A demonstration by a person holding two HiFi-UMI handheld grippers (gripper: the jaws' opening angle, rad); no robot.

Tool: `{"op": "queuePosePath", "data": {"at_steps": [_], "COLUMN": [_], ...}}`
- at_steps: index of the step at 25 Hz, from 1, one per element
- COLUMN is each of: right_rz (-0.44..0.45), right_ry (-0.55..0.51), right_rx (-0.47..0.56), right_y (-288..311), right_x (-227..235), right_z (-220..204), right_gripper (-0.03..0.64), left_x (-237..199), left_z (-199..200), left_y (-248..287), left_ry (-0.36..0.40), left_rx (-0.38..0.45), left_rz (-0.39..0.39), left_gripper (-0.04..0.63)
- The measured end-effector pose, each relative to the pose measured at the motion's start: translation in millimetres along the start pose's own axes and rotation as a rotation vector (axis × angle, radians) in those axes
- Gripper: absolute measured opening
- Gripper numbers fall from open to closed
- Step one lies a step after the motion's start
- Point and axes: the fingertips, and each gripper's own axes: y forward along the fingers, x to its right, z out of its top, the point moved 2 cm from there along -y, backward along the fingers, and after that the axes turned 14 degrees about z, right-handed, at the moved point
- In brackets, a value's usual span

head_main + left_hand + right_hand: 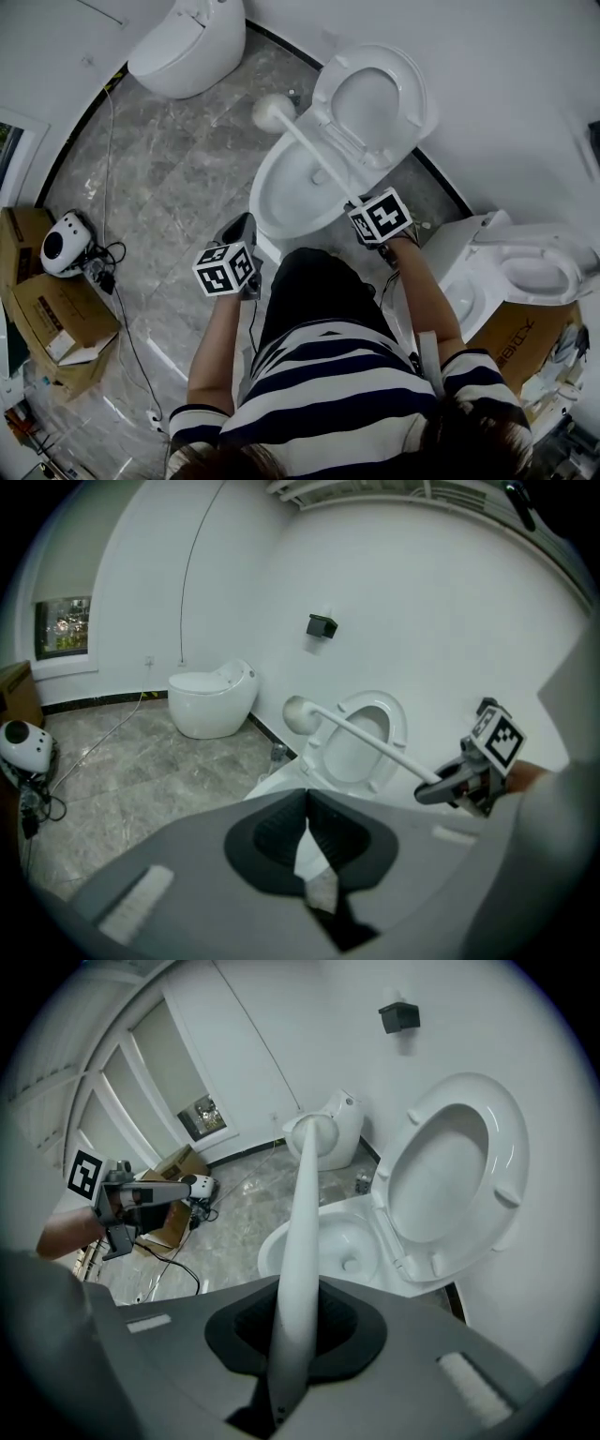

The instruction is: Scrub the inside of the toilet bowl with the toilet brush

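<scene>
The white toilet point(281, 202) stands in the middle with its lid and seat point(375, 98) raised. My right gripper point(364, 214) is shut on the handle of the white toilet brush point(314, 150). The handle slants across the bowl, and the brush head point(272, 111) hangs in the air past the bowl's far left rim. In the right gripper view the handle point(302, 1222) runs up from between the jaws over the bowl point(333, 1241). My left gripper point(240, 232) hovers left of the bowl, shut and holding nothing; its own view point(307, 803) shows the brush point(366, 738) ahead.
A second toilet point(187, 42) stands at the far left wall and a third one point(525, 272) at the right. Cardboard boxes point(56, 319), a small white device point(61, 246) and cables lie on the marble floor at the left. My legs are right in front of the bowl.
</scene>
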Motion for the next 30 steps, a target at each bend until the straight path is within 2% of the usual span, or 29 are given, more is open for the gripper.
{"op": "queuePosePath", "data": {"at_steps": [8,21,30], "right_rz": [0.039,0.072,0.077], "right_ry": [-0.023,-0.054,-0.061], "right_rx": [0.104,0.233,0.228], "right_y": [-32,-63,-61], "right_x": [-17,-34,-39], "right_z": [19,39,38], "right_gripper": [0.035,0.034,0.034], "left_x": [11,21,29], "left_z": [19,20,28], "left_y": [-23,-45,-49], "left_ry": [0.021,0.012,0.004], "left_rx": [0.031,0.044,0.064], "left_rz": [-0.018,-0.008,-0.017], "left_gripper": [0.0,0.0,0.0]}}
